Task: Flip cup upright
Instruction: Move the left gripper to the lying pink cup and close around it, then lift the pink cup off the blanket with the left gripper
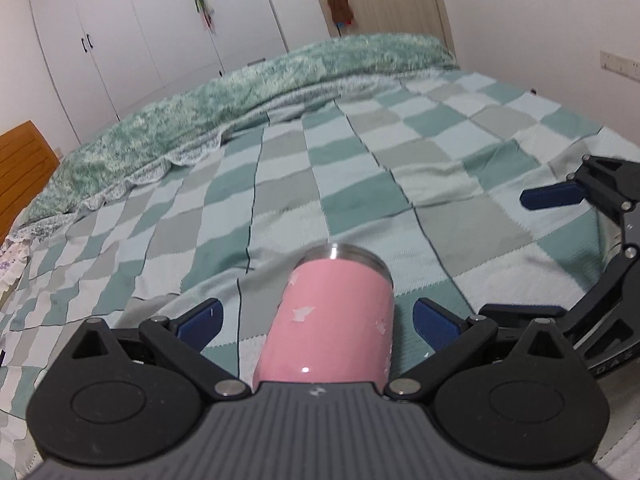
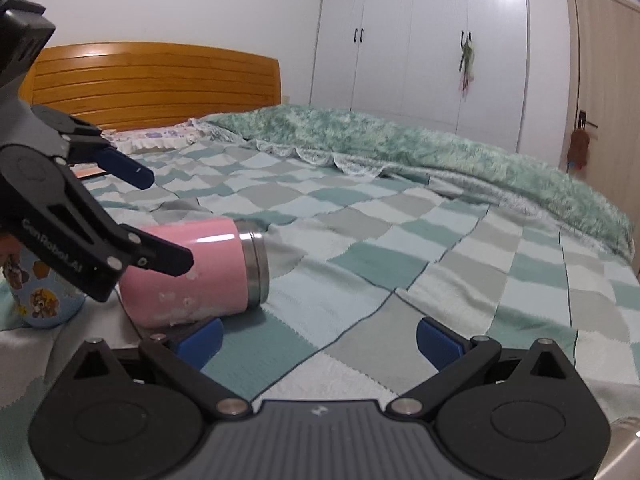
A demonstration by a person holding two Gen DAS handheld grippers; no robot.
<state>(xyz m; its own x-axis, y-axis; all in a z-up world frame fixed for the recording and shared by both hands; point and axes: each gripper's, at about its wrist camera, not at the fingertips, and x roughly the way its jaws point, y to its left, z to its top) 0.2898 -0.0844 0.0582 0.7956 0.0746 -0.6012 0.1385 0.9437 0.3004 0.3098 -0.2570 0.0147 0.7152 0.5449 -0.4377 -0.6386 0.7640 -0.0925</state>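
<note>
A pink cup [image 1: 336, 320] with a steel rim lies on its side on the checked bedspread [image 1: 360, 184], rim pointing away from my left gripper. My left gripper [image 1: 316, 320] is open, its blue pads apart on either side of the cup without touching it. In the right wrist view the cup [image 2: 200, 272] lies at the left, with the left gripper [image 2: 168, 220] open around it. My right gripper [image 2: 318, 338] is open and empty, just right of the cup; it also shows at the right edge of the left wrist view [image 1: 580, 196].
A blue cartoon-print cup [image 2: 44, 300] stands behind the left gripper at the far left. A fluffy green blanket [image 2: 400, 148] is heaped along the far side of the bed. A wooden headboard [image 2: 160, 84] and white wardrobes [image 2: 420, 40] stand beyond.
</note>
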